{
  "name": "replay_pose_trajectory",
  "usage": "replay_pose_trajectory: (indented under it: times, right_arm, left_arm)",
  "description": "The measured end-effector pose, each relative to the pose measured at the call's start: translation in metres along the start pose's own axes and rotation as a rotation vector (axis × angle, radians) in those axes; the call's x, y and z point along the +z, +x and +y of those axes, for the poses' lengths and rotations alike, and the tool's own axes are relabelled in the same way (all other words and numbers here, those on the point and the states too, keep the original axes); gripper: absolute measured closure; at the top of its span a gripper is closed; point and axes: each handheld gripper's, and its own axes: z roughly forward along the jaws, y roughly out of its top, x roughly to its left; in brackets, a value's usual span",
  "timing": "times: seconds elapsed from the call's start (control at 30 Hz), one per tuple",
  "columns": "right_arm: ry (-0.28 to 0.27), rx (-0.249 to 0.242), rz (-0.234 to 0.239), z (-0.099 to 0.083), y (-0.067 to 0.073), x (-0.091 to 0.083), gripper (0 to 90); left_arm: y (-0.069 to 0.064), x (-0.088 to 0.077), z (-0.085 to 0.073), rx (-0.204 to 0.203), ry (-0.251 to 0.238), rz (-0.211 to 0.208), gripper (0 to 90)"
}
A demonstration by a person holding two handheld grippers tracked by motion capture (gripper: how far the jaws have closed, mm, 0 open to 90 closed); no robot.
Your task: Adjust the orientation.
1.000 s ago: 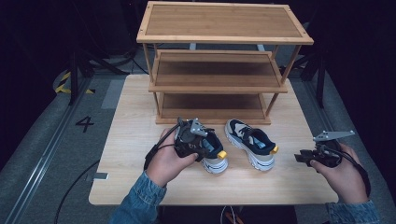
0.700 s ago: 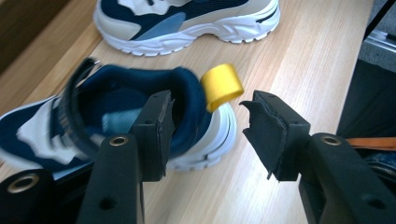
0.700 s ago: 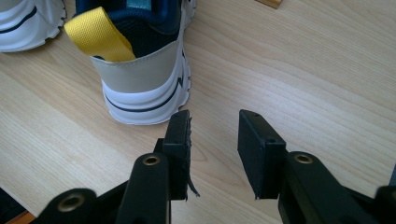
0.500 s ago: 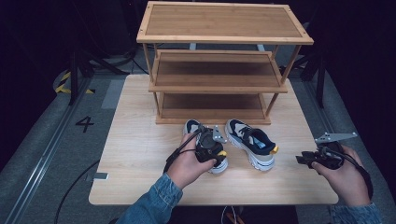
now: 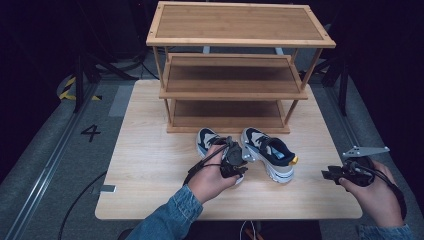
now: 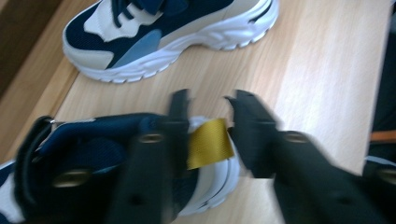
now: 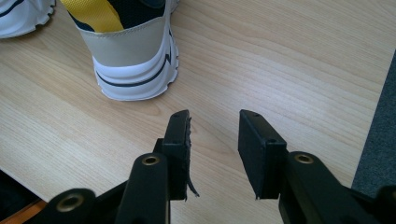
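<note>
Two navy, beige and white sneakers stand side by side on the wooden table (image 5: 145, 165), toes toward the shoe rack (image 5: 230, 95). My left gripper (image 5: 234, 162) is at the heel of the left sneaker (image 5: 207, 137). Its jaws have just been closing. In the left gripper view one jaw of that gripper (image 6: 208, 95) is inside the collar of the sneaker (image 6: 93, 154) and the other is against the yellow heel tab (image 6: 210, 142). My right gripper (image 5: 327, 175) hovers open and empty near the table's right front. It (image 7: 215, 116) is a short way behind the right sneaker's heel (image 7: 133, 51).
The three-tier wooden rack takes up the back half of the table, and its shelves are bare. The right sneaker (image 6: 163, 37) lies close beside the held one. The table's right edge (image 7: 373, 107) drops to grey floor just beside my right gripper.
My left hand has moved right and slightly down, from beside the left sneaker to its heel, and its jaws have closed around the heel. The right hand has stayed put.
</note>
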Motion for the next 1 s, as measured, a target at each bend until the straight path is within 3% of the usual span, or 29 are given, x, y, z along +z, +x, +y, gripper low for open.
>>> replay_pose_trajectory:
  times: [0.07,0.1,0.2,0.4,0.6,0.77,0.9,1.0]
  right_arm:
    - [0.0,-0.004,-0.004,0.0,-0.001,0.0,66.0]
    - [0.001,-0.005,-0.001,0.0,-0.001,0.0,66.1]
    - [0.004,-0.008,0.001,0.002,0.0,0.002,66.1]
    - [-0.001,-0.027,0.014,0.01,0.003,0.005,66.1]
    - [-0.008,-0.062,0.038,0.026,0.007,0.013,65.9]
    - [-0.009,-0.094,0.059,0.039,0.012,0.022,65.7]
    - [-0.011,-0.11,0.07,0.046,0.015,0.026,65.6]
    - [-0.007,-0.12,0.078,0.05,0.018,0.03,65.5]
  left_arm:
    - [0.001,-0.003,-0.001,0.0,0.002,0.01,88.3]
    - [0.001,-0.004,-0.002,-0.002,0.005,0.007,88.8]
    - [0.001,-0.007,-0.003,-0.011,-0.002,0.014,89.3]
    - [0.002,-0.02,-0.013,-0.034,0.012,-0.014,89.4]
    - [0.004,-0.044,-0.034,-0.087,0.02,-0.037,89.3]
    - [0.006,-0.06,-0.052,-0.12,0.068,-0.032,89.3]
    - [0.006,-0.063,-0.062,-0.144,0.081,-0.033,89.2]
    - [0.004,-0.06,-0.064,-0.154,0.096,-0.058,88.3]
